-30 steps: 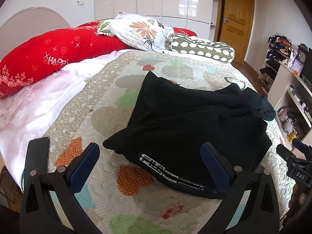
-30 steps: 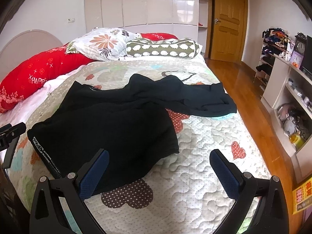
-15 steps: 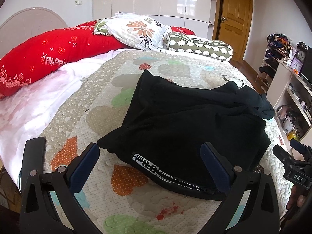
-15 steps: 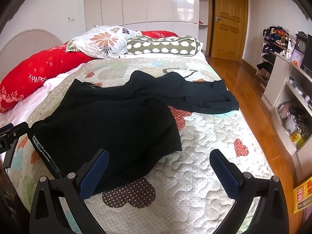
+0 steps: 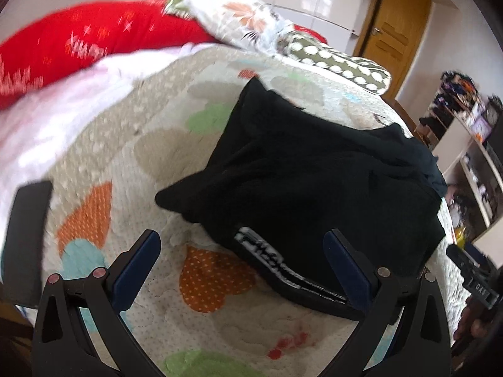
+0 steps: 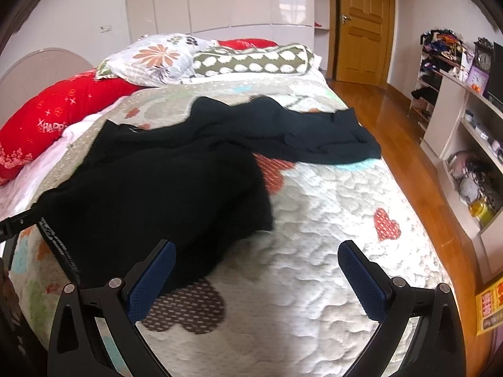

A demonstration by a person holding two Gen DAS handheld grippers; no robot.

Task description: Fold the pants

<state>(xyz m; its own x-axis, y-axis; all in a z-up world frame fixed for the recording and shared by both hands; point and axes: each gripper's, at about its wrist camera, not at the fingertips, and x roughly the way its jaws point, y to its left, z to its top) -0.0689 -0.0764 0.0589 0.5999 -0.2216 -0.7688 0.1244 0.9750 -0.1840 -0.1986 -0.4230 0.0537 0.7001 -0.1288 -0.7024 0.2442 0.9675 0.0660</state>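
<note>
Black pants (image 6: 163,188) lie rumpled on a quilt (image 6: 330,220). The left gripper (image 5: 242,264) and right gripper (image 6: 256,279), jaws spread and empty, hover at 6 o'clock.

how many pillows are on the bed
3, all at the head: a long red pillow on the left, a floral pillow in the middle, a green dotted bolster on the right. More may lie hidden behind them.

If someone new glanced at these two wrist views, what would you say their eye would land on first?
Most likely the black pants, spread loosely over the near left part of the heart-patterned quilt, with a white-lettered waistband at the near edge. Next, the long red pillow along the bed's left side. Both the left gripper and the right gripper hang open above the bed, holding nothing.
</note>
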